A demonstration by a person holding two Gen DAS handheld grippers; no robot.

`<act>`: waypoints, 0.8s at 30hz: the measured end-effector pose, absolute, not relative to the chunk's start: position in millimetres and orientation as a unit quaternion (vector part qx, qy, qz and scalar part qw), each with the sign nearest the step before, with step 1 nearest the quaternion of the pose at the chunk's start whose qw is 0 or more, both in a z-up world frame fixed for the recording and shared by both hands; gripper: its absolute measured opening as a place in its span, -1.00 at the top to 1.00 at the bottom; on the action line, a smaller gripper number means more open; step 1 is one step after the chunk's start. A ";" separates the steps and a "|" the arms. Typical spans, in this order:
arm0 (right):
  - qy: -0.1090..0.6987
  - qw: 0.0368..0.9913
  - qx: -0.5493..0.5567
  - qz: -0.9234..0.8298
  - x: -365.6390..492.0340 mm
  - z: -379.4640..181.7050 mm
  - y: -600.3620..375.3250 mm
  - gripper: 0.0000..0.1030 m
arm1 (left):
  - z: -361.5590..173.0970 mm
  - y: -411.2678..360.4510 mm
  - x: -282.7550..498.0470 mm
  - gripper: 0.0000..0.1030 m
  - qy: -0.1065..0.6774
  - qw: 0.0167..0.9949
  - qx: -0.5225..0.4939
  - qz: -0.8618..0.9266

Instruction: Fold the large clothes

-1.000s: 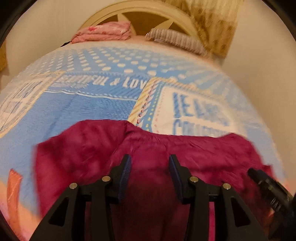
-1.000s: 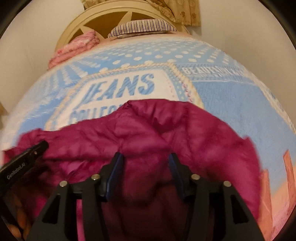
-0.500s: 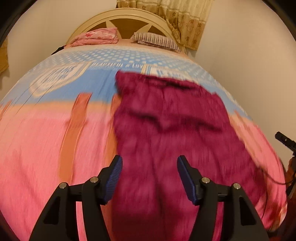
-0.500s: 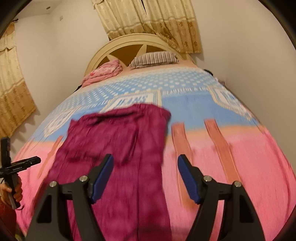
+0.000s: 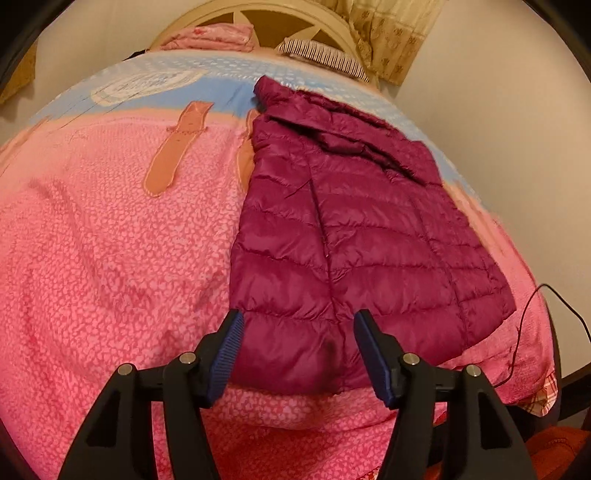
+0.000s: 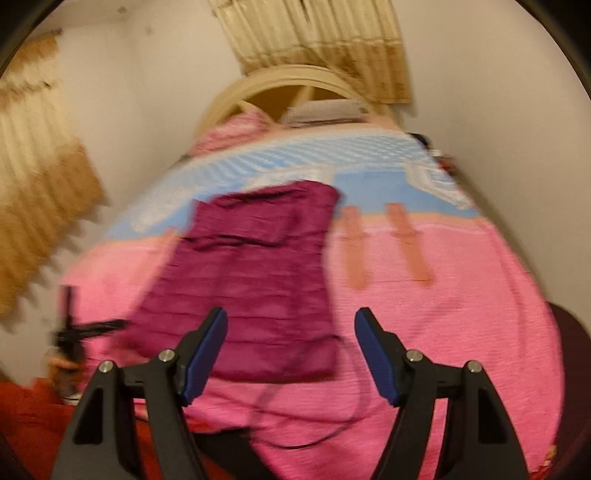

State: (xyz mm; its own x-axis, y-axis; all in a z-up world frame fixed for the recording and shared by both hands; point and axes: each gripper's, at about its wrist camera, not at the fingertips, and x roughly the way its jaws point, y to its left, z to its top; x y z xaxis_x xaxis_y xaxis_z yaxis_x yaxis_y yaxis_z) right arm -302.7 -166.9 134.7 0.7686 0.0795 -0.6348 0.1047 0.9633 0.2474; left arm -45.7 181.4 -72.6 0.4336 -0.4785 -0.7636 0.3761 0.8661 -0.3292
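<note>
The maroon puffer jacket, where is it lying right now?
The maroon puffer jacket lies flat on the pink and blue bedspread, toward its right side in the left wrist view, hem near the foot edge.

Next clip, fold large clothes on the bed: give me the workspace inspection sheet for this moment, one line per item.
Surface: bed covered by a pink and blue bedspread, wrinkled on the pink part.
Job's things: maroon puffer jacket lies flat in a long narrow shape, sides apparently folded in, hem toward the foot of the bed.
Clutter: folded pink bedding and striped pillow at the headboard.
Grippers: left gripper open, empty, above the hem; right gripper open, empty, view blurred.
Cables: thin dark cable trails over the bed's edge beside the jacket.
Surroundings: plain walls, beige curtains, arched headboard.
</note>
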 end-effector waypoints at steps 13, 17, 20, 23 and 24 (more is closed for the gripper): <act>0.420 0.900 0.110 -0.035 -222.4 34.4 -159.5 -0.21 | -102.7 188.5 -36.4 -0.21 0.470 0.843 -0.092 -0.245; 0.446 0.885 0.127 -0.046 -201.1 0.4 -177.2 -0.21 | -105.5 187.4 -36.2 -0.21 0.463 0.846 -0.089 -0.248; 0.459 0.875 0.148 -0.050 -192.8 -17.7 -185.9 -0.21 | -105.8 184.5 -36.6 -0.23 0.457 0.851 -0.076 -0.249; 0.467 0.869 0.154 -0.058 -183.5 -29.6 -191.8 -0.21 | -105.4 180.7 -36.6 -0.29 0.450 0.855 -0.068 -0.250; 0.469 0.867 0.153 -0.065 -179.8 -32.5 -194.5 -0.21 | -105.7 179.8 -35.8 -0.32 0.449 0.855 -0.066 -0.250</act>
